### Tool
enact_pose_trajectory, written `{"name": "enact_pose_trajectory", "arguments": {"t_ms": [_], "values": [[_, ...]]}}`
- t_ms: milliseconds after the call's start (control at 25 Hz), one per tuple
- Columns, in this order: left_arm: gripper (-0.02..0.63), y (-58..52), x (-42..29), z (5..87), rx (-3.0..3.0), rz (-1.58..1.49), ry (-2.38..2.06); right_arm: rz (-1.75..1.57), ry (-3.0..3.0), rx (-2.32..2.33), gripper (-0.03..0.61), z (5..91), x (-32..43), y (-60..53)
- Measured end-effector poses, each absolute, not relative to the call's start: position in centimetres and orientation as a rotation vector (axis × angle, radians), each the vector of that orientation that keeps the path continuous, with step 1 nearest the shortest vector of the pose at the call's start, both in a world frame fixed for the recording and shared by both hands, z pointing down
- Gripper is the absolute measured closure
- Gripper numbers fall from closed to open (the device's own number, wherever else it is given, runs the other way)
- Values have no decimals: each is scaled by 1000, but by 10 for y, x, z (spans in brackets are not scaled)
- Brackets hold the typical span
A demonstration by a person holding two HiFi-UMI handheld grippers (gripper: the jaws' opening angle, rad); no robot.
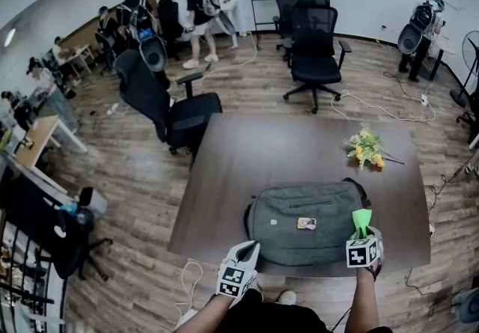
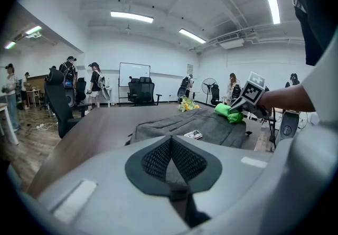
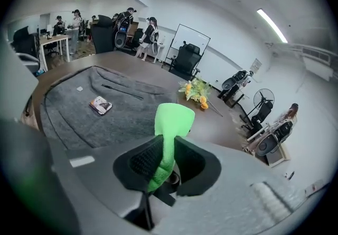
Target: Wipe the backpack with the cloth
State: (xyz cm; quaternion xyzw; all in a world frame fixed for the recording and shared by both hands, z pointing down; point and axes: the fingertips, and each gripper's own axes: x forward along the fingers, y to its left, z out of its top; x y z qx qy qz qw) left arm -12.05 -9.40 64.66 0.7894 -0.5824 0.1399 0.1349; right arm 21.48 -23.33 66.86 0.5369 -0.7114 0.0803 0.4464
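Note:
A grey backpack (image 1: pixel 307 221) lies flat near the front edge of the brown table (image 1: pixel 262 152), with a small printed tag (image 1: pixel 306 223) on top. My right gripper (image 1: pixel 362 233) hovers over the backpack's right end, shut on a bright green cloth (image 1: pixel 361 219) that sticks up between its jaws (image 3: pixel 170 123). My left gripper (image 1: pixel 245 255) hangs just off the backpack's front left corner, jaws shut with nothing held. The left gripper view shows the backpack (image 2: pixel 195 124) ahead and the cloth (image 2: pixel 229 112) held at its right.
A bunch of yellow flowers (image 1: pixel 364 147) lies on the table's far right. Black office chairs (image 1: pixel 168 103) stand beside the table's left and beyond it (image 1: pixel 310 55). Several people (image 1: pixel 196 13) stand at the back. Cables (image 1: pixel 374 103) trail across the wooden floor.

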Motion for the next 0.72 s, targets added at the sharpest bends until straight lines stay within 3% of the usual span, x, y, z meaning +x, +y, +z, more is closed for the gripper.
{"name": "enact_pose_trajectory", "arguments": {"t_ms": [360,720], "values": [[595,-100,-126,650,2258,443,-1709,102,-1745,1286,506,665,202,-242],[595,-115,-134,623,2267,361,-1740,299,-2229,1227,506,618,109,-238]]}}
